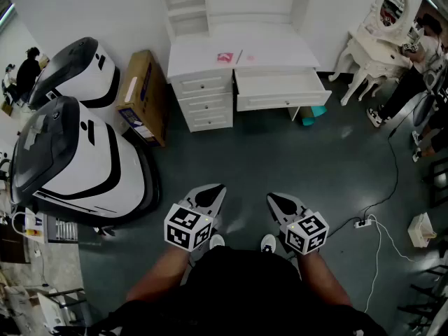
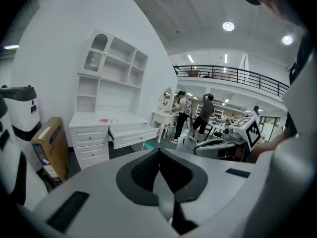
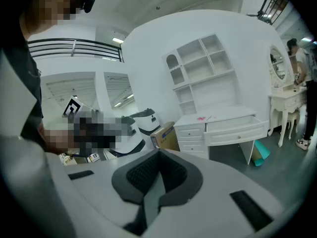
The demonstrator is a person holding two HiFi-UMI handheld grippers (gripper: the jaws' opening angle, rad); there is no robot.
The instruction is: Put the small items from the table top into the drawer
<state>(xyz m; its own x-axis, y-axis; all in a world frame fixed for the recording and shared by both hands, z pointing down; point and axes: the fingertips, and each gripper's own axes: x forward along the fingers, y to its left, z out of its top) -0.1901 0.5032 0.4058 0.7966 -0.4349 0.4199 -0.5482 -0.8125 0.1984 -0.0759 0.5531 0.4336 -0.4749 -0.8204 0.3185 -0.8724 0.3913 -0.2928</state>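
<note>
Both tongs were closed, nothing between them. Left tongs (image 1: 211, 195) and right tongs (image 1: 281, 202) were held low, close to the person's body, side by side and pointing at the desk. Each gripper view showed its dark pads meeting at the tip.

The desk was well apart from both tongs, across bare floor (image 1: 280, 159). It was white with a shelf hutch (image 1: 231, 2) on top, against the wall.

Task items sat on the tabletop (image 1: 196, 53), none touched:
- small pink item (image 1: 225, 58) near the middle
- thin stick-like item (image 1: 239, 56) just beside it, on its right
- pale pink item (image 1: 250, 58) a little further right; too small to tell what it was

The drawer (image 1: 280, 89) under the right half of the tabletop was pulled out. I couldn't make out anything inside it from the head view. Three closed drawers (image 1: 203, 102) were stacked under the left half.

Other things around:
- cardboard box (image 1: 143, 93) leaning just left of the desk
- two white-and-black machine shells (image 1: 77, 138) further left
- teal object (image 1: 317, 111) on the floor under the desk's right end
- white vanity with oval mirror (image 1: 392, 9) at far right, with people standing near it
- power strip (image 1: 362, 222) with cable on the floor to the person's right
</note>
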